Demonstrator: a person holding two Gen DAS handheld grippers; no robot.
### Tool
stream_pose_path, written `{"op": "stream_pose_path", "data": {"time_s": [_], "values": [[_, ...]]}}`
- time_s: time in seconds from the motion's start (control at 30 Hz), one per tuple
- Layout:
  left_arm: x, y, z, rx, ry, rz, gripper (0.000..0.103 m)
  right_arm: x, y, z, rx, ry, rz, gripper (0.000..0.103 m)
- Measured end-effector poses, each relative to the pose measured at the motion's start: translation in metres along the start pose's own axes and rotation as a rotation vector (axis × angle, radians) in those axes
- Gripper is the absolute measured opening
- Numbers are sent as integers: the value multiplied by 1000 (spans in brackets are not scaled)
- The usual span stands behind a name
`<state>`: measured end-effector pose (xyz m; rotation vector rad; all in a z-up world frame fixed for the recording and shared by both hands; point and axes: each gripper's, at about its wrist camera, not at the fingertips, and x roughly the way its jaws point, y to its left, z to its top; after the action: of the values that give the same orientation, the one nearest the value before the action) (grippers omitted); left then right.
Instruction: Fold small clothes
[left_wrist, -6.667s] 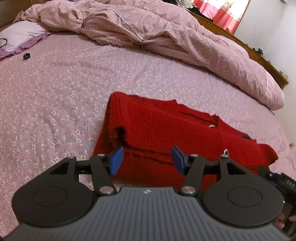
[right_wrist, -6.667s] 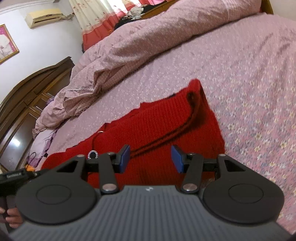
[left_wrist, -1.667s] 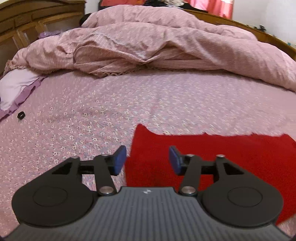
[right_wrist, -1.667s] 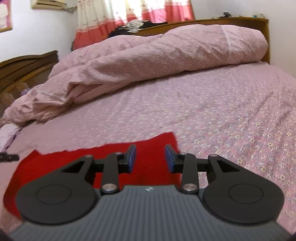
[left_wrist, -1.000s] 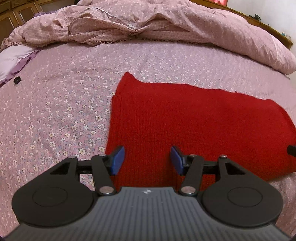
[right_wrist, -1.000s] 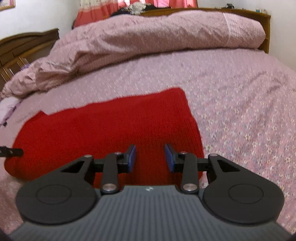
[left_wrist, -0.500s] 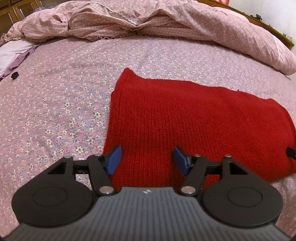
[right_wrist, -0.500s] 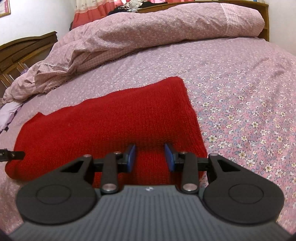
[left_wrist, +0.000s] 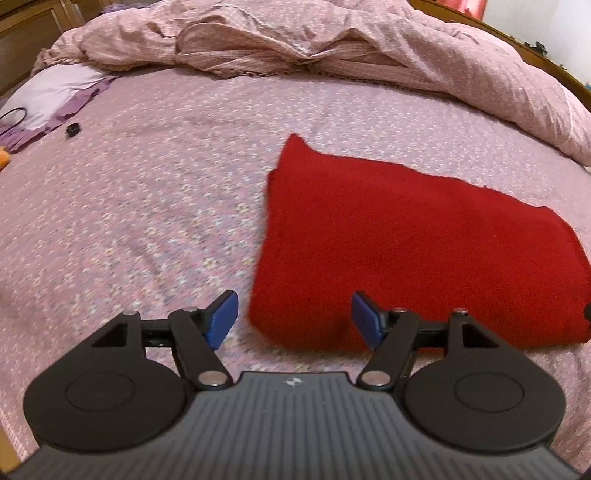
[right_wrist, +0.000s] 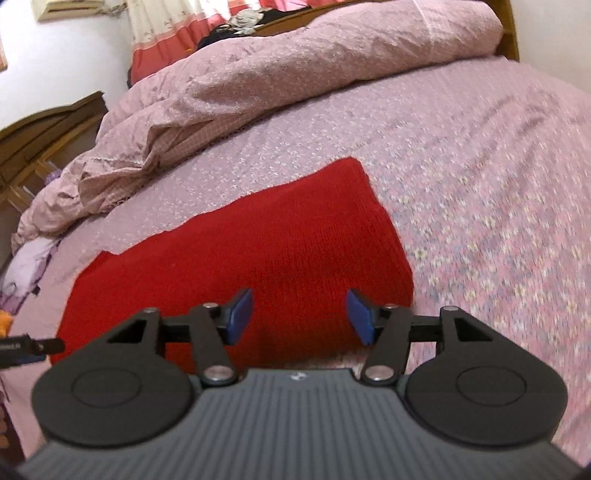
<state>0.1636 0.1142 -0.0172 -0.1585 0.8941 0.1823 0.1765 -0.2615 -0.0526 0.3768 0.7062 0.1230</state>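
A bed (left_wrist: 147, 192) under a pink flowered sheet fills both views, a rumpled quilt (left_wrist: 332, 40) heaped along its far side. On the sheet lies a red sweater (left_wrist: 406, 240), folded into a flat oblong, its knit face up and its edges resting on the bedding.

The left tongs (left_wrist: 293, 317) hang over the sweater's near left corner, jaws spread, having just been opening; the corner shows between the blue pads (left_wrist: 221, 317), which do not press on it. The right tongs (right_wrist: 300, 315) hang above the sweater's near right edge, jaws likewise apart after just opening, red knit visible between the pads without contact.

A pale pillow (left_wrist: 55, 92) sits at the bed's far left, a small black object (left_wrist: 72, 129) beside it on the sheet.
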Motion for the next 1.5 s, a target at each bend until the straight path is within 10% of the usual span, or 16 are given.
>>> {"op": "stream_pose_path", "data": {"time_s": [0.47, 1.5], "values": [[5, 19, -19, -35, 43, 32, 73, -1, -18, -22, 240, 51, -5, 75], [25, 27, -18, -71, 84, 18, 75, 48, -36, -22, 539, -129, 101, 84]]}}
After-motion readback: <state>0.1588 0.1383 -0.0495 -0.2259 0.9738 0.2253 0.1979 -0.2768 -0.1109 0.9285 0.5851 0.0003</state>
